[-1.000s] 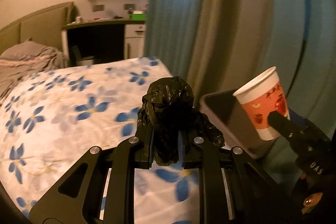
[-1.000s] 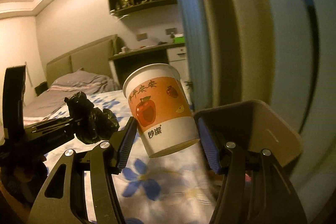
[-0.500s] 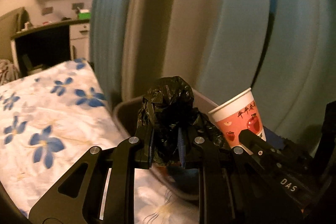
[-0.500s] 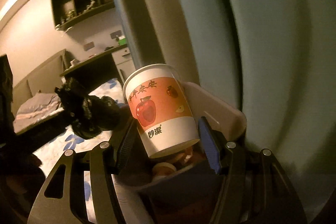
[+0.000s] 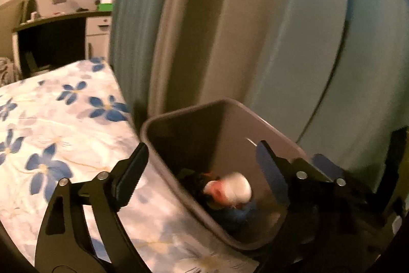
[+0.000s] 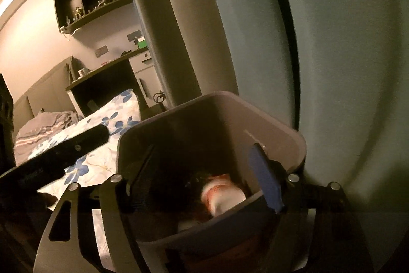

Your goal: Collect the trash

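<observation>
The paper cup (image 5: 231, 189) is in the bin (image 5: 184, 114) now, lying on its side on the heap at the bottom, blurred, orange print showing. Beside it sits something dark (image 5: 194, 181), probably a black bag, though it is too murky down there to be sure. The bin stands hard against the near corner of the bed (image 5: 64, 124), its grey rim touching the flowered cover, with the blue and beige curtain (image 5: 255, 30) hanging just behind.

So that drop looks done. What is left I can only judge: nothing else that looks like rubbish shows on the stretch of bed I can see, and the far desk (image 6: 107, 71) is too small to read.

My left gripper (image 5: 204, 165) hovers over the bin's mouth, tilted down into it, jaws spreading wide, nothing between them. My right gripper (image 6: 202, 168) hangs over the near rim from the other side, also angled down, jaws parting too, and the cup lies below them, clear of the pads.
</observation>
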`<state>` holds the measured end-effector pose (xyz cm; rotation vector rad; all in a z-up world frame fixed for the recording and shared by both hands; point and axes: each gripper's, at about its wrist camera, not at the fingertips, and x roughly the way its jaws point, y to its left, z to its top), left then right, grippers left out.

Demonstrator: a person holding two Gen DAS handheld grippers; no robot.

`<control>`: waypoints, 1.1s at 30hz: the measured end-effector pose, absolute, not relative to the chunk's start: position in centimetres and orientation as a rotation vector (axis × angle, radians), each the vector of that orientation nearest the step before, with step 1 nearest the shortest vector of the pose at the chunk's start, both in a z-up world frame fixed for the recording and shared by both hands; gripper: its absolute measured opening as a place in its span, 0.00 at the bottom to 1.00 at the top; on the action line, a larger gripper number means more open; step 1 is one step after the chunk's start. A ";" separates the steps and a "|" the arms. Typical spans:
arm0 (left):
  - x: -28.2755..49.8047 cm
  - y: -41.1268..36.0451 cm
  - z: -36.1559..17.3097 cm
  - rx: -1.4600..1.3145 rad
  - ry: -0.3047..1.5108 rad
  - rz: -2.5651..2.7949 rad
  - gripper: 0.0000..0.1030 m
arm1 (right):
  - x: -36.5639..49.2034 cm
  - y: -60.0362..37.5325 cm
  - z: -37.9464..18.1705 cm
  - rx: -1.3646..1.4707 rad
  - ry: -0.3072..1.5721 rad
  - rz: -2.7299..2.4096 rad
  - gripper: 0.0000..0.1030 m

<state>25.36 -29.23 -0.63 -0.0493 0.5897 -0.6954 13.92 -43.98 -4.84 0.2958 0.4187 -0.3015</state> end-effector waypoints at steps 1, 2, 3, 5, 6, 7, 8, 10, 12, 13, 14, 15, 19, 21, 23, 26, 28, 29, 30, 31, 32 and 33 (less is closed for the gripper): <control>25.1 -28.5 -0.3 -0.062 0.582 -0.671 0.88 | 13.7 -43.7 -4.6 0.276 0.413 -0.311 0.82; 24.7 -27.7 0.0 -0.067 0.572 -0.644 0.92 | 13.5 -43.2 -4.4 0.255 0.404 -0.314 0.84; 24.4 -27.2 0.2 -0.063 0.561 -0.620 0.94 | 13.1 -42.5 -4.0 0.226 0.396 -0.318 0.86; 23.2 -25.9 0.7 -0.034 0.526 -0.561 0.94 | 12.6 -41.2 -3.4 0.178 0.386 -0.325 0.92; 22.4 -25.0 1.0 -0.015 0.508 -0.528 0.94 | 12.1 -40.3 -3.1 0.148 0.371 -0.328 0.95; 21.5 -24.1 1.1 -0.002 0.491 -0.496 0.94 | 11.8 -39.5 -2.8 0.127 0.359 -0.324 0.95; 21.1 -23.5 1.3 0.004 0.481 -0.477 0.94 | 11.5 -38.9 -2.7 0.109 0.352 -0.318 0.95; 19.7 -21.5 1.6 0.007 0.470 -0.427 0.94 | 10.9 -37.4 -2.2 0.083 0.344 -0.304 0.95; 18.4 -19.4 1.8 -0.012 0.465 -0.394 0.94 | 10.4 -36.0 -1.8 0.066 0.334 -0.292 0.95; 17.8 -18.5 1.9 -0.019 0.465 -0.380 0.94 | 10.2 -35.4 -1.5 0.061 0.329 -0.290 0.95; 17.0 -17.2 2.0 -0.026 0.458 -0.364 0.94 | 9.7 -34.6 -1.3 0.060 0.320 -0.285 0.95; 16.4 -16.4 2.2 -0.026 0.454 -0.349 0.94 | 9.5 -34.1 -1.0 0.060 0.314 -0.286 0.95; 13.8 -12.8 2.3 -0.026 0.449 -0.290 0.94 | 8.3 -31.7 -0.2 0.063 0.308 -0.279 0.95; 12.6 -11.3 2.4 -0.028 0.445 -0.276 0.94 | 7.5 -30.5 0.1 0.058 0.307 -0.276 0.95; 11.5 -10.0 2.4 -0.026 0.447 -0.266 0.94 | 6.7 -29.2 0.3 0.052 0.303 -0.265 0.95; 9.8 -8.0 2.2 -0.028 0.445 -0.234 0.94 | 5.3 -27.2 0.5 0.050 0.311 -0.247 0.95; 8.9 -6.9 2.1 -0.041 0.446 -0.232 0.94 | 4.7 -26.3 0.6 0.046 0.312 -0.236 0.95; 8.5 -6.3 2.0 -0.048 0.454 -0.227 0.94 | 4.3 -25.8 0.6 0.041 0.312 -0.235 0.95; 8.2 -5.9 1.9 -0.050 0.457 -0.223 0.94 | 3.9 -25.3 0.7 0.037 0.314 -0.233 0.95; 7.9 -5.6 1.8 -0.052 0.459 -0.221 0.94 | 3.8 -24.9 0.7 0.038 0.315 -0.232 0.95; 7.5 -5.2 1.7 -0.050 0.459 -0.218 0.94 | 3.5 -24.5 0.8 0.041 0.315 -0.231 0.95; 7.2 -4.8 1.6 -0.049 0.459 -0.216 0.94 | 3.2 -24.1 0.8 0.043 0.314 -0.230 0.95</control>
